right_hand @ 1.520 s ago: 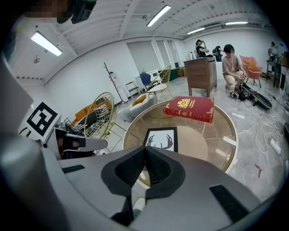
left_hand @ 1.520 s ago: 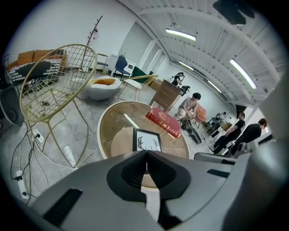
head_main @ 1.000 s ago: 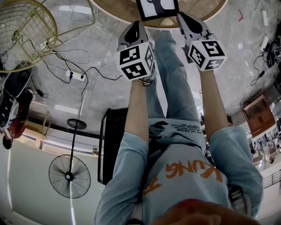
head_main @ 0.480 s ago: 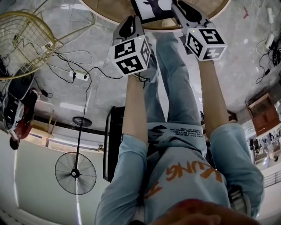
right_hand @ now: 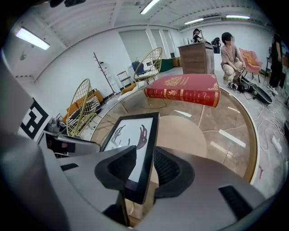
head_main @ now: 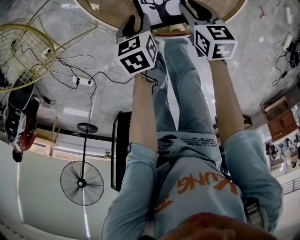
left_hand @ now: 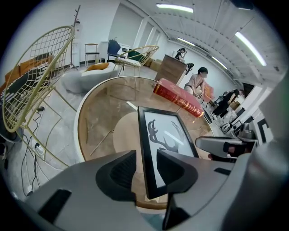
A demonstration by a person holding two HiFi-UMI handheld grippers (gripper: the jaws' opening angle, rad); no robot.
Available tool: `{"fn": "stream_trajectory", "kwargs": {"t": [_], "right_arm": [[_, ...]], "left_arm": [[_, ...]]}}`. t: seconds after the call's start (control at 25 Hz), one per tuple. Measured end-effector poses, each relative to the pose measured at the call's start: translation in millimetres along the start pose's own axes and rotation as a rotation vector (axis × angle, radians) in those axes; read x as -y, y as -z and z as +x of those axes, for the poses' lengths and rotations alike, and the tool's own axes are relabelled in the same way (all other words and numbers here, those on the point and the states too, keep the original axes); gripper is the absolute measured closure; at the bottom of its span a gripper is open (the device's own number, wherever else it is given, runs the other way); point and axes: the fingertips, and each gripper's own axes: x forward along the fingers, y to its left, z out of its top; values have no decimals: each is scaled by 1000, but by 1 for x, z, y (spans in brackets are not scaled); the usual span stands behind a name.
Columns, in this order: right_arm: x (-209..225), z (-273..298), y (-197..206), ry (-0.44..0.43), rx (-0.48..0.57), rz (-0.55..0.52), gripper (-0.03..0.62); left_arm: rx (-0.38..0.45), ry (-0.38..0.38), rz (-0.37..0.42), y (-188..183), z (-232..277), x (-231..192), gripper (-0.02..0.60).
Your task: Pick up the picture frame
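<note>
— Where's the picture frame (head_main: 158, 8)?

— Flat on the round glass worktop (left_hand: 97, 119), close to the rim nearest the person. It has a black border and a dark antler print on white. In the head view it sits at the top edge, between the two marker cubes.

— And the left tongs (left_hand: 146, 169)?

— Spread wide; they have just been opening. The frame's left border stands between the two pads, with a gap showing on either side, so nothing is clamped.

— The right tongs (right_hand: 144, 169)?

— Much the same. They have just been opening too, and they straddle the frame's right border. The outer pad sits close to the edge, but I see no squeeze on it.

— Anything else on the worktop?

— A red book (right_hand: 183, 89) with gold lettering, farther along the glass and well apart from the frame. A gold wire chair (left_hand: 36, 81) stands on the floor just beside the worktop.
</note>
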Motion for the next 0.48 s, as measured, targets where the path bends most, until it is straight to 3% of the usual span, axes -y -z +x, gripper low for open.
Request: {"fn": "stream_trajectory", "kwargs": {"t": [0.48], "right_arm": [[4,28,-8,1,-74,-20,467]], "left_arm": [[-26,-18,0,-15,22,-5,431]]}}
